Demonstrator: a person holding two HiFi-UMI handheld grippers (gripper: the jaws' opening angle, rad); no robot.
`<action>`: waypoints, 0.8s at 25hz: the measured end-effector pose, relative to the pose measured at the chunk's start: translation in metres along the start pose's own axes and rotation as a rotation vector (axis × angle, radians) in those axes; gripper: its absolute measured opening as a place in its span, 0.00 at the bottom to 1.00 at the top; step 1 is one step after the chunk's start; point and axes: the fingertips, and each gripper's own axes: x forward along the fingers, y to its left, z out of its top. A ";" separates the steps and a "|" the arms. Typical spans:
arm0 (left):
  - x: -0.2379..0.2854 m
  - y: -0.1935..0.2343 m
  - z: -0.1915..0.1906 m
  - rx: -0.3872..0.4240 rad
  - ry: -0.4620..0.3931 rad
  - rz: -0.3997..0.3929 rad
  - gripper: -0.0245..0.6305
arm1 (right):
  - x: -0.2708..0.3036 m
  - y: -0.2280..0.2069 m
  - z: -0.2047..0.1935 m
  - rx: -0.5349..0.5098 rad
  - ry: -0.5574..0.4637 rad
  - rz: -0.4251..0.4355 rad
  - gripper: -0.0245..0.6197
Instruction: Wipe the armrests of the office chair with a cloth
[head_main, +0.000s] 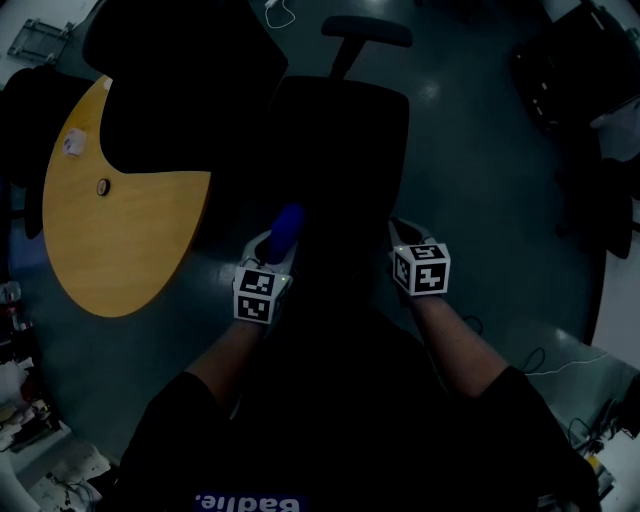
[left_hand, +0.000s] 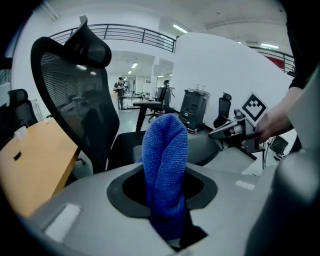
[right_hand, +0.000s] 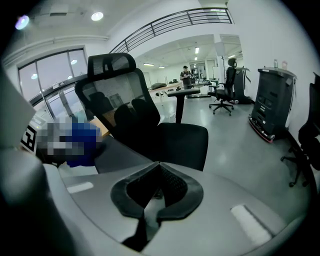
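A black office chair (head_main: 340, 140) with a headrest (head_main: 367, 32) stands right in front of me; its armrests are lost in the dark. My left gripper (head_main: 268, 262) is at the chair's left side, shut on a blue cloth (head_main: 286, 228). In the left gripper view the cloth (left_hand: 165, 150) stands up folded between the jaws of my left gripper (left_hand: 165, 175). A grey padded surface (left_hand: 207, 147) lies just beyond it. My right gripper (head_main: 412, 240) is at the chair's right side. Its jaws are shut on nothing in the right gripper view (right_hand: 159, 164).
A yellow rounded table (head_main: 120, 220) is at the left, with a second black chair (head_main: 190, 60) beside it. More chairs (head_main: 590, 190) and cables (head_main: 560, 360) lie at the right. A black cabinet on wheels (right_hand: 272, 100) stands farther off on the grey floor.
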 end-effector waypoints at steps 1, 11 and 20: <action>0.001 -0.011 -0.001 0.001 0.003 -0.024 0.26 | 0.000 0.001 0.000 -0.001 -0.001 0.005 0.04; 0.021 -0.091 0.004 0.051 0.044 -0.190 0.26 | -0.001 0.008 -0.003 -0.002 -0.006 0.048 0.04; 0.041 -0.181 0.008 0.167 0.109 -0.458 0.26 | -0.002 0.013 -0.003 0.042 0.012 0.119 0.04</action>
